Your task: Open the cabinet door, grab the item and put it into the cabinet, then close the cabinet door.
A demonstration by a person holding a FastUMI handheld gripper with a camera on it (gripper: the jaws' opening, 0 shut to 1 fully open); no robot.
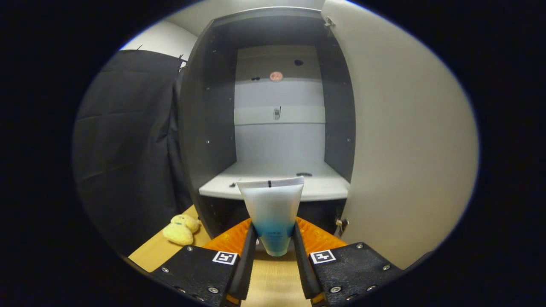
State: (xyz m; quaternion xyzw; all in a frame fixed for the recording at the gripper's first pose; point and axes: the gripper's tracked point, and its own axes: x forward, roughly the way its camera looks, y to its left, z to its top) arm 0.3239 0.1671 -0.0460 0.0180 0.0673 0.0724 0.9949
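My gripper [273, 241] is shut on a white-and-blue squeeze tube [271, 209], which stands upright between the fingers with its crimped flat end up. Both fingers press the tube's lower blue part. Straight ahead, beyond the tube, stands the dark cabinet [204, 128] with its door [405, 140] swung wide to the right. The cabinet's pale shelf [324, 187] lies just behind the tube's top edge, with nothing large on it. The tube is still outside the cabinet, in front of the shelf's front edge.
A yellow plush toy [181, 230] lies on the wooden table [153, 251] left of the fingers, near the cabinet's base. Black cloth [123, 149] hangs to the left of the cabinet. The open door [405, 140] bounds the right side.
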